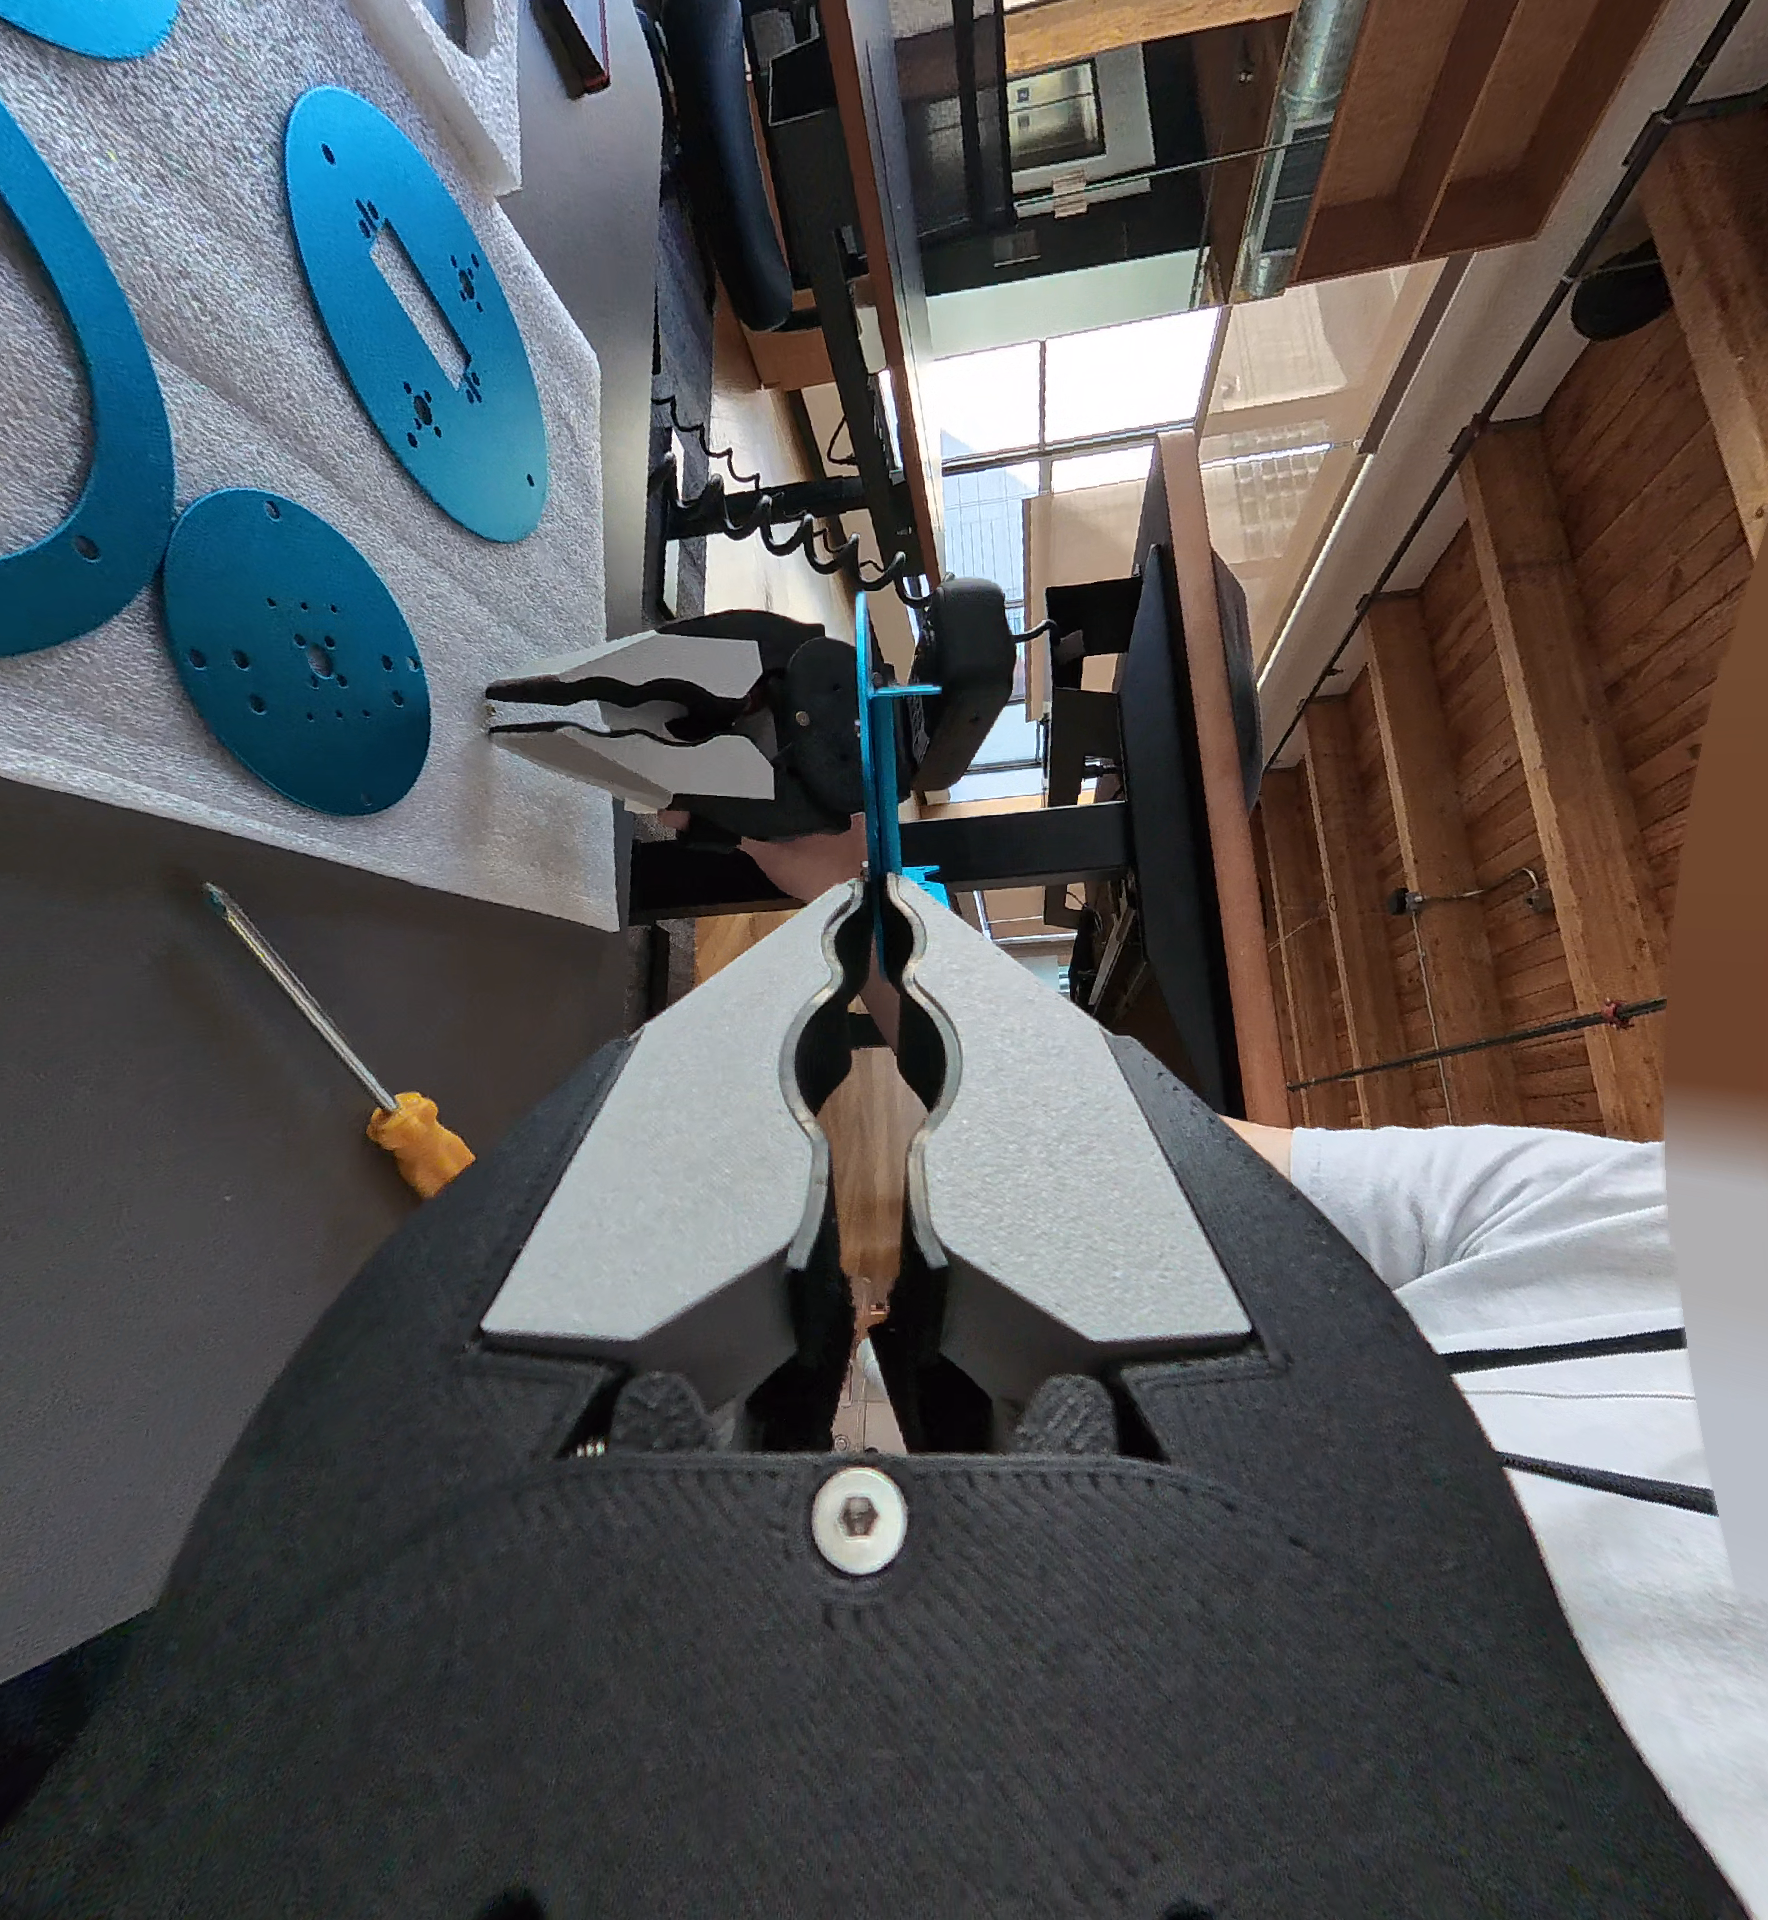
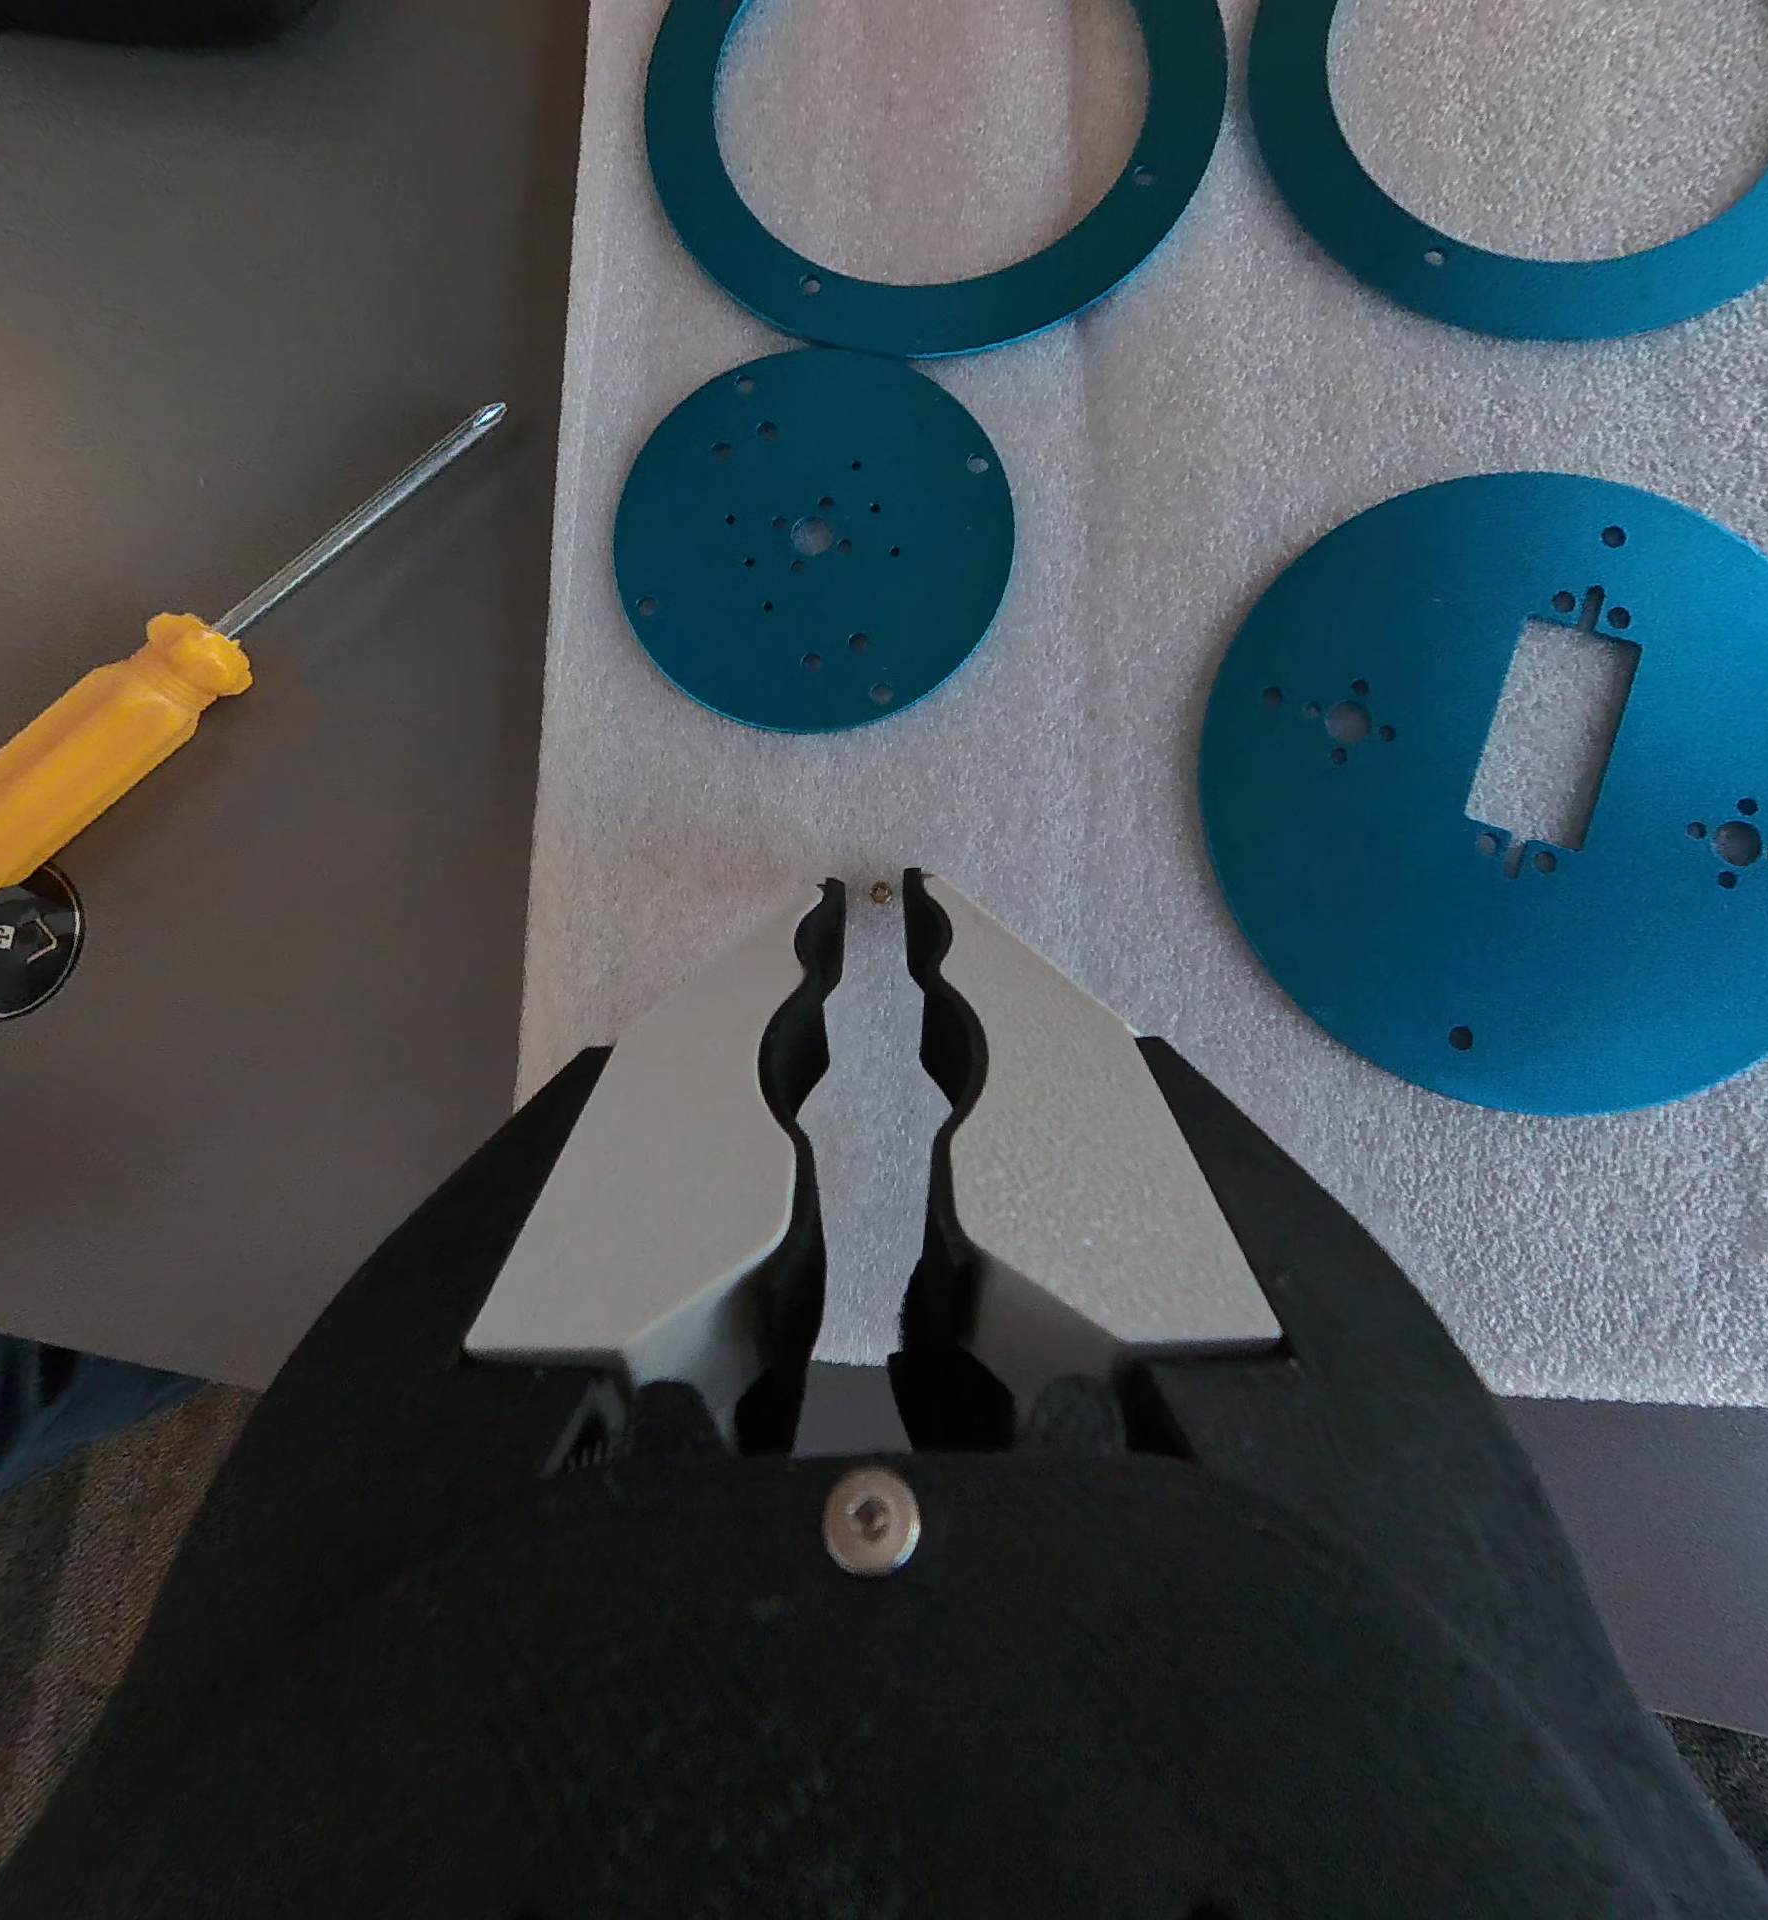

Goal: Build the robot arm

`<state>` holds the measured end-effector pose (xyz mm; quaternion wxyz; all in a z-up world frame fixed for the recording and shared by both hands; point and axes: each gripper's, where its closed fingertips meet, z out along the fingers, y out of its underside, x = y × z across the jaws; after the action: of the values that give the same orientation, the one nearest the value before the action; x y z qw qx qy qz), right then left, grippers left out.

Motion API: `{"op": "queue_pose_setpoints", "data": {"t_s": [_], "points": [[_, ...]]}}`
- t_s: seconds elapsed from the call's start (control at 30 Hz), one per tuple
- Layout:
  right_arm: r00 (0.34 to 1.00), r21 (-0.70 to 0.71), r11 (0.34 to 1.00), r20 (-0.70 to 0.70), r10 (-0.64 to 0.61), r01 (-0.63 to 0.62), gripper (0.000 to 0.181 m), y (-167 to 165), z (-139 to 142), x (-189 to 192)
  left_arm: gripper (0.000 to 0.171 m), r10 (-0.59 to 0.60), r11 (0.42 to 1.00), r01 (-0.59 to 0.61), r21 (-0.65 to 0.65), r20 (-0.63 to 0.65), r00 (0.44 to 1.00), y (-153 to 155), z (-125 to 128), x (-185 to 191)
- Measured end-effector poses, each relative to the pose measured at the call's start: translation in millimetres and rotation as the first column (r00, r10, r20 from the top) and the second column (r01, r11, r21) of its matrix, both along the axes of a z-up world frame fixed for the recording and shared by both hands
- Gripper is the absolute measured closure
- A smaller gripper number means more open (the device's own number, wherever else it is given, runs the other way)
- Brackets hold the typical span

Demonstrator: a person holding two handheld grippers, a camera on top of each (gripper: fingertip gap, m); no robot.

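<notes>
My left gripper [image 1: 875, 891] is shut on the edge of a thin blue plate [image 1: 872, 748], held upright in the air and seen edge-on, with a short blue post [image 1: 911, 689] sticking out of it. My right gripper [image 2: 875, 885] is open by a narrow gap, its tips low over the white foam sheet [image 2: 1119, 1195]. A tiny brass nut [image 2: 878, 891] lies on the foam between the tips; I cannot tell whether they touch it. The right gripper also shows in the left wrist view [image 1: 493, 717], beyond the held plate.
On the foam lie a small drilled blue disc [image 2: 812, 540], a large blue disc with a rectangular cutout [image 2: 1379, 883] and two blue rings [image 2: 932, 312] [image 2: 1545, 291]. A yellow-handled screwdriver [image 2: 80, 748] lies on the grey table [image 2: 236, 312] at left. A person's white shirt [image 1: 1482, 1247] is close by. There is about 20 centimetres between the tips of the two grippers.
</notes>
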<state>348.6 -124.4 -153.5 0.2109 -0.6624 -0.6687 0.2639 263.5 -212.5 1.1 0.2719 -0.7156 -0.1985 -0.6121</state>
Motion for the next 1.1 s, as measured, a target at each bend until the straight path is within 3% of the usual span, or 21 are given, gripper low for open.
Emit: {"op": "queue_pose_setpoints", "data": {"t_s": [0.33,0.5,0.67,0.83,0.97,1.1], "points": [[0.998,-0.042,0.998,-0.011,-0.054,0.054,0.179,-1.2,4.9,2.3,0.171,-0.012,1.0,0.012,0.012,-0.006,1.0,-6.6,6.5,-1.9],[0.995,-0.019,0.997,-0.066,-0.076,0.075,0.179,-10.4,52.8,4.6,0.171,-0.036,0.999,0.036,0.016,-0.016,0.999,-4.4,26.8,-0.8],[0.975,0.053,0.987,-0.168,-0.144,0.154,0.178,-18.5,160.9,14.4,0.171,-0.121,0.991,0.124,0.051,-0.042,0.992,8.5,83.9,10.8],[0.921,0.193,0.925,-0.287,-0.264,0.326,0.178,-25.7,297.9,59.9,0.171,-0.267,0.95,0.278,0.141,-0.094,0.959,29.1,173.2,47.1],[0.838,0.262,0.827,-0.393,-0.379,0.497,0.178,-49.2,404.5,131.7,0.171,-0.411,0.873,0.434,0.222,-0.141,0.901,37.2,252.1,111.9],[0.738,0.315,0.683,-0.449,-0.504,0.659,0.178,-93.2,476.4,241.8,0.171,-0.575,0.74,0.604,0.295,-0.187,0.796,25.1,318.4,216.1]]}}
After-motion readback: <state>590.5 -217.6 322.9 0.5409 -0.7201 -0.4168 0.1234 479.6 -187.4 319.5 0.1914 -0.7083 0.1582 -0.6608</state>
